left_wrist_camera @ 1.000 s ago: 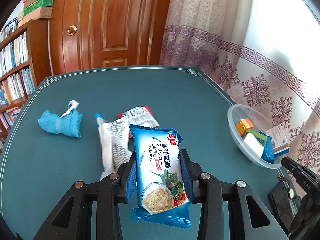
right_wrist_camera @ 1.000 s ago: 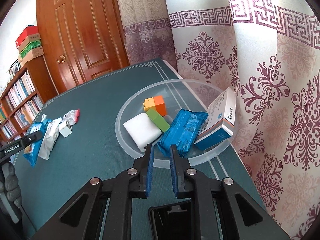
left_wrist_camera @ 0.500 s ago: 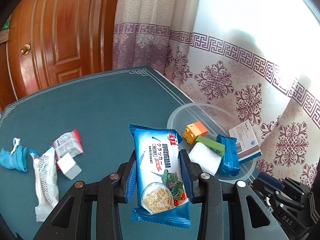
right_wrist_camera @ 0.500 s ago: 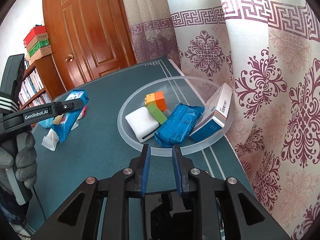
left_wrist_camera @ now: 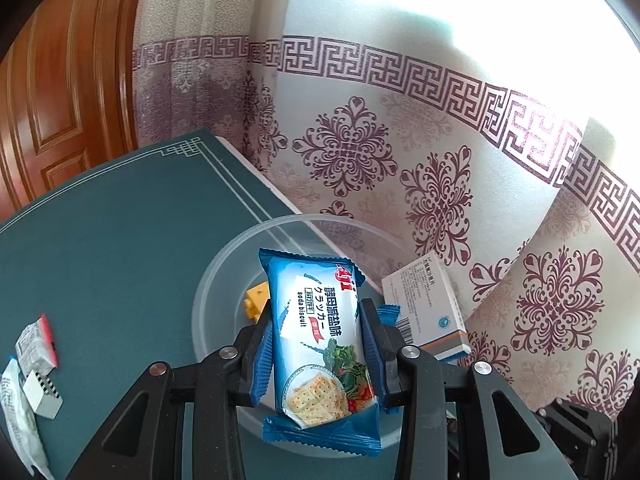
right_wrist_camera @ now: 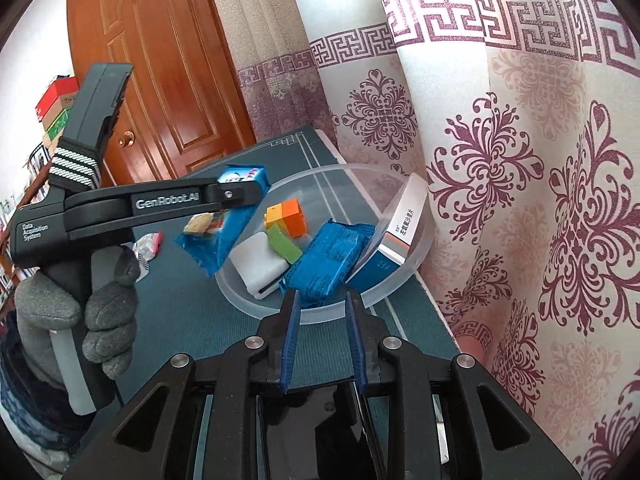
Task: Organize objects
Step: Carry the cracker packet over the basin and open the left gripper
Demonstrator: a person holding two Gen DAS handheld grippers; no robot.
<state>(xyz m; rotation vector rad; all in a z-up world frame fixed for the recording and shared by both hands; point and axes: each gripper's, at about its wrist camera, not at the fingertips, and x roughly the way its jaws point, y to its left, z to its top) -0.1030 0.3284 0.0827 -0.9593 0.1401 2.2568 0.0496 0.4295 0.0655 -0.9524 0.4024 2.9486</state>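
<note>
Since a second ago our left gripper (left_wrist_camera: 318, 354) has swung from the scattered packets to above the clear round plastic bowl (right_wrist_camera: 416, 258), clamped on the blue soda-biscuit packet (left_wrist_camera: 320, 344). Nearest us, our right gripper (right_wrist_camera: 323, 344) hangs partly open and empty at the bowl's near rim. Inside lie a white block (right_wrist_camera: 256, 266), green block (right_wrist_camera: 282, 242), orange block (right_wrist_camera: 292, 216), blue wrapped pack (right_wrist_camera: 328, 262) and, farthest right, a white-and-blue carton (right_wrist_camera: 402, 226).

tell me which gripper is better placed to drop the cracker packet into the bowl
Left. The left gripper already clamps the cracker packet above the clear bowl; the right gripper is open, empty, at its near rim.
</note>
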